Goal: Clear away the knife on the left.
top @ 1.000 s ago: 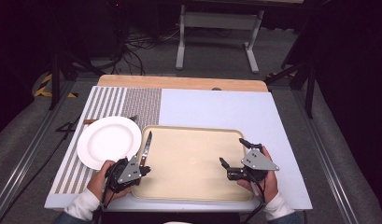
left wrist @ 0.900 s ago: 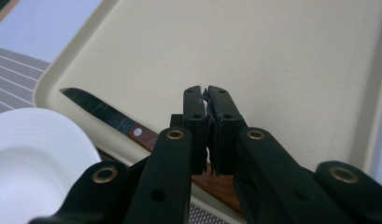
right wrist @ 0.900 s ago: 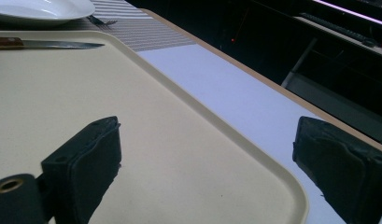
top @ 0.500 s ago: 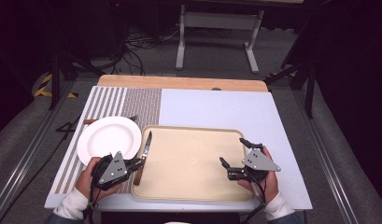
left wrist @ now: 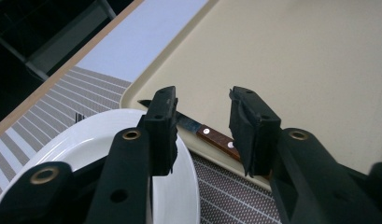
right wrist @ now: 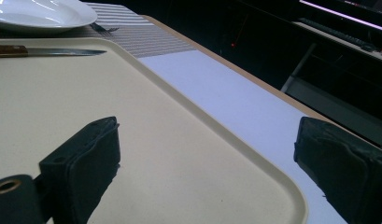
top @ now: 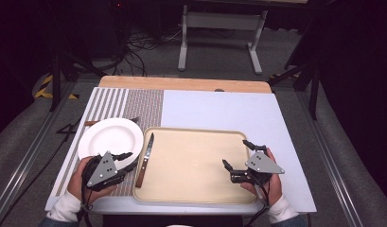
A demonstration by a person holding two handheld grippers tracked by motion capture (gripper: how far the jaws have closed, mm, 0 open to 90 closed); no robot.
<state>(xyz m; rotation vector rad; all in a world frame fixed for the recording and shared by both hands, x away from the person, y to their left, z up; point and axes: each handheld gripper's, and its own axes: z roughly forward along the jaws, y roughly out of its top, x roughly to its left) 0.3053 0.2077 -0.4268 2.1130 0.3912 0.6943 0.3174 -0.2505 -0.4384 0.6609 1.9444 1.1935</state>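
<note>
High view: going left to right you have the striped placemat (top: pixel 134 101), the plate (top: pixel 110 137), the knife (top: pixel 145 158), the tray (top: pixel 196 165) and the bare desk (top: pixel 219 111).
Plate: white, resting on the placemat at the near left, with a fork (top: pixel 134 120) peeking out past its far rim.
Left gripper (top: pixel 125 160): it sits over the plate's near-right edge, just left of the knife; its jaws have just been opening and stand released, with nothing between them.
Knife: it lies along the tray's left rim, wooden handle near you and overhanging the rim, blade pointing far. In the left gripper view the handle (left wrist: pixel 219 138) shows through the gap between your jaws, beyond their tips.
Step in hand: by my reading, you have let go of the knife and are clearing away from it.
Doing it well: draw your left jaws back towards you and up, not sideways, so a pad does not catch the handle and tip it off the rim or knock the plate.
Tray: tan, bare in the middle.
Right gripper (top: pixel 237 156): your jaws are spread wide and empty over the tray's near-right part; keep them parked there, clear of the rim.
</note>
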